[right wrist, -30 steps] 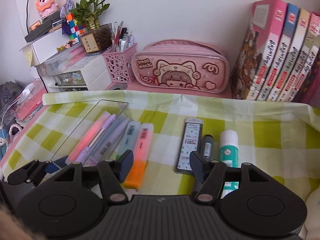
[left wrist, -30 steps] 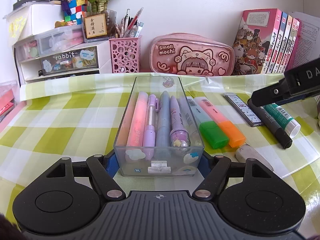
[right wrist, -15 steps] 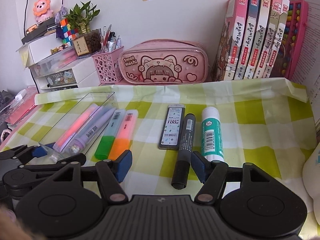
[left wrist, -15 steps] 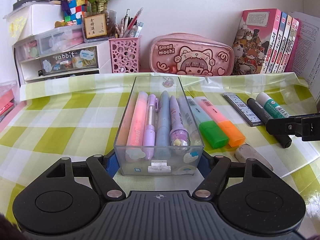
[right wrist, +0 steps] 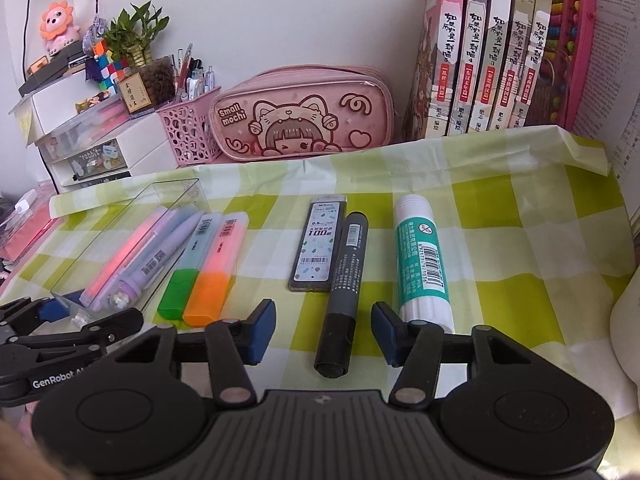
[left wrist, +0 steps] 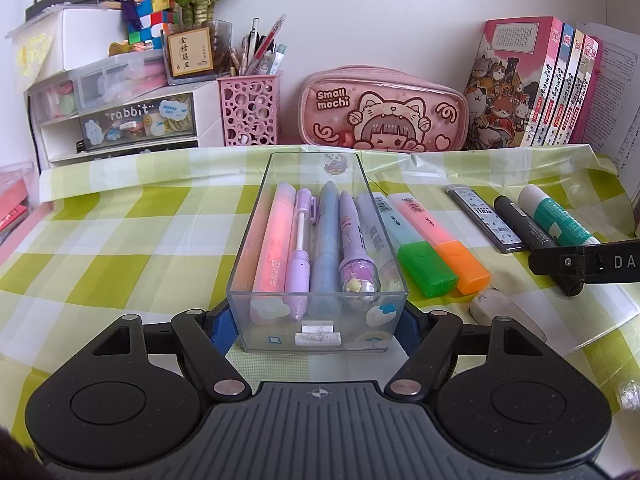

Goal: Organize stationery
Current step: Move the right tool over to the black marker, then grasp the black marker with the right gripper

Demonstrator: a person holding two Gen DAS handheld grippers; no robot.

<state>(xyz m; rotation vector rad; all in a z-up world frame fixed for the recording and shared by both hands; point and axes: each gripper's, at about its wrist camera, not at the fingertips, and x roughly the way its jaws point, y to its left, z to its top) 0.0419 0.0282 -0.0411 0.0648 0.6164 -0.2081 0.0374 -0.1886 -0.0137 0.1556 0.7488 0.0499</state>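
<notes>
Progress looks partial, judged from how things lie on the bench (left wrist: 120, 240): the clear organizer box (left wrist: 316, 248), clamped at its near end between the pads of the left hand-held gripper (left wrist: 318, 326), already holds a pink highlighter, a lilac pen, a blue pen and a purple cartoon pen side by side. Beyond the right hand-held gripper (right wrist: 323, 332), loose items remain on the checked cloth: the glue stick (right wrist: 422, 260) ahead of its right finger, the lead refill case (right wrist: 320, 244) ahead and slightly left, then the green-capped highlighter (right wrist: 188, 264) and orange-capped highlighter (right wrist: 218, 268) further left, beside the box. The black marker (right wrist: 344, 292) lies between the right hand-held gripper's closing jaws, not yet touched, so it seems next. Smallest, a white eraser (left wrist: 504, 312) waits right of the left hand-held gripper.
</notes>
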